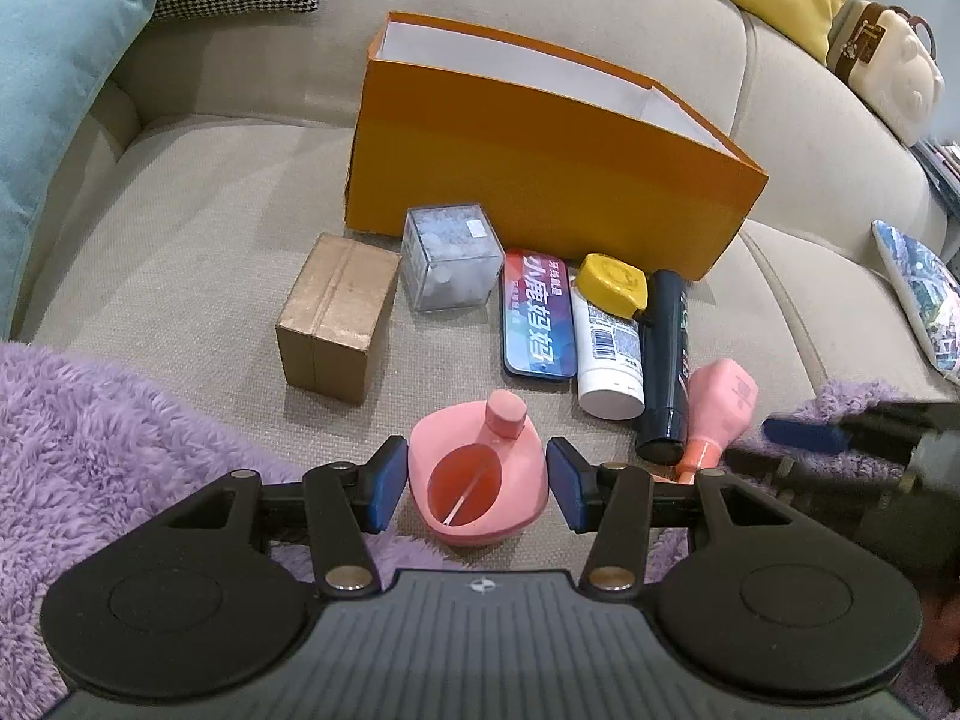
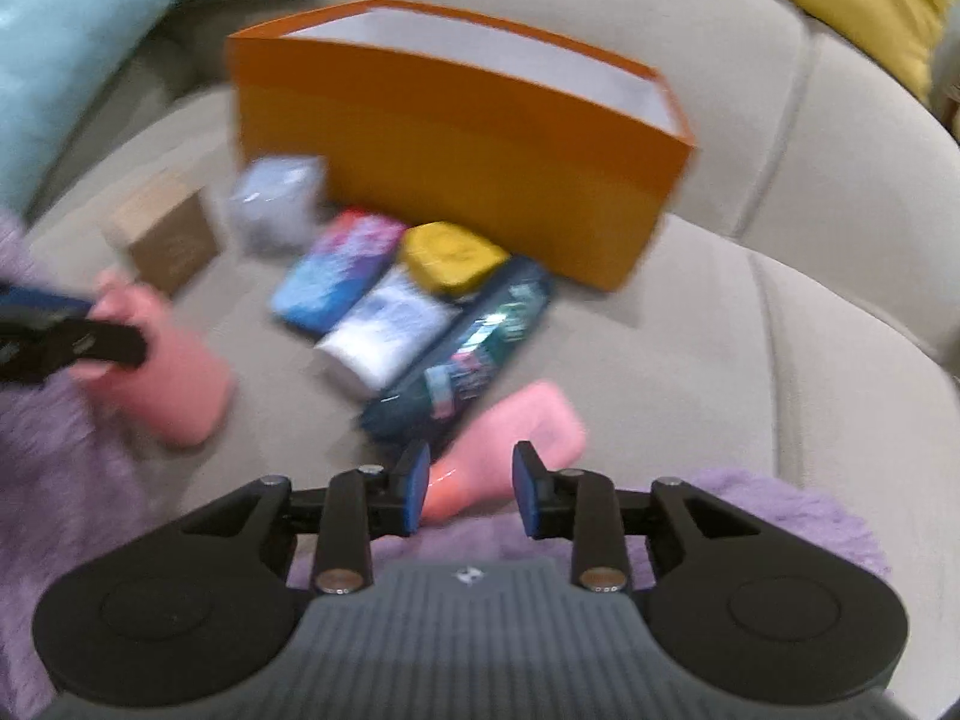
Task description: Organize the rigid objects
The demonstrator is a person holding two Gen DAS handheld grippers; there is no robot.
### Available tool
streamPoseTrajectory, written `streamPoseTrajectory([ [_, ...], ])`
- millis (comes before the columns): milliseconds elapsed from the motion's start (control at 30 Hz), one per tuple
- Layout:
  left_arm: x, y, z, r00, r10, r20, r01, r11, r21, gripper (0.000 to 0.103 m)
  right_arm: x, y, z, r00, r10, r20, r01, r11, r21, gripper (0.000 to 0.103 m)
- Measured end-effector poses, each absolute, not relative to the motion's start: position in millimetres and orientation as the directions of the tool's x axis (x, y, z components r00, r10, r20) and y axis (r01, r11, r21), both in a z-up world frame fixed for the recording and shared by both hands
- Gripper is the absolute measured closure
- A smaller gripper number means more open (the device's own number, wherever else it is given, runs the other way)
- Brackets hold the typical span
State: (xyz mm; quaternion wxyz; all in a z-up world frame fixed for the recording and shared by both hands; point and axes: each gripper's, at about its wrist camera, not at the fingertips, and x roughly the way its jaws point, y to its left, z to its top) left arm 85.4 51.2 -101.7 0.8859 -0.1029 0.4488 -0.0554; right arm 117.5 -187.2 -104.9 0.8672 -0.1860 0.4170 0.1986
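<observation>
While right view blurs, left view is sharp: pink flask (image 1: 478, 476) on sofa (image 1: 198, 192), flanked by left gripper (image 1: 477, 484), jaws released | right gripper (image 2: 471, 489) jaws released, pink bottle (image 2: 510, 438) neck between | orange box (image 1: 540, 168) interior hidden

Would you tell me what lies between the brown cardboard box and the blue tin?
A clear plastic cube with white contents sits between the brown cardboard box and the blue tin, clearest in the left wrist view.
</observation>
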Motion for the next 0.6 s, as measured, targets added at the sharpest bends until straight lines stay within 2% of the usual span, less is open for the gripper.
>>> streamPoseTrajectory([
  [133,85.1,52.6,-101.8,0.590,-0.195,-0.783,0.008,0.972,-0.236,0.045,99.5,-157.1,-125.0,0.588,0.109,-0.802,-0.574,0.755,-0.318,0.070],
  [233,85.1,53.0,-101.8,0.591,-0.197,-0.782,0.008,0.971,-0.239,0.045,99.3,-143.3,-140.1,0.585,0.062,-0.809,-0.602,0.702,-0.381,0.058],
  [333,85.1,53.5,-101.5,0.593,-0.198,-0.781,0.004,0.970,-0.243,0.045,101.7,-131.7,-158.2,0.585,-0.008,-0.811,-0.610,0.654,-0.447,0.056],
  [367,85.0,53.9,-101.4,0.593,-0.200,-0.780,0.004,0.970,-0.245,0.045,101.6,-128.4,-161.5,0.595,-0.028,-0.804,-0.607,0.639,-0.471,0.050],
  [433,84.7,54.0,-101.0,0.593,-0.200,-0.780,0.001,0.969,-0.248,0.045,99.0,-121.9,-168.9,0.610,-0.057,-0.790,-0.609,0.605,-0.513,0.046],
  [533,84.3,53.8,-100.6,0.594,-0.199,-0.780,0.000,0.969,-0.248,0.045,91.8,-115.9,-176.1,0.651,-0.090,-0.754,-0.601,0.545,-0.584,0.047],
  [600,84.1,53.6,-100.3,0.594,-0.199,-0.779,-0.001,0.969,-0.248,0.045,89.7,-115.7,-176.6,0.670,-0.109,-0.734,-0.589,0.525,-0.615,0.055],
])
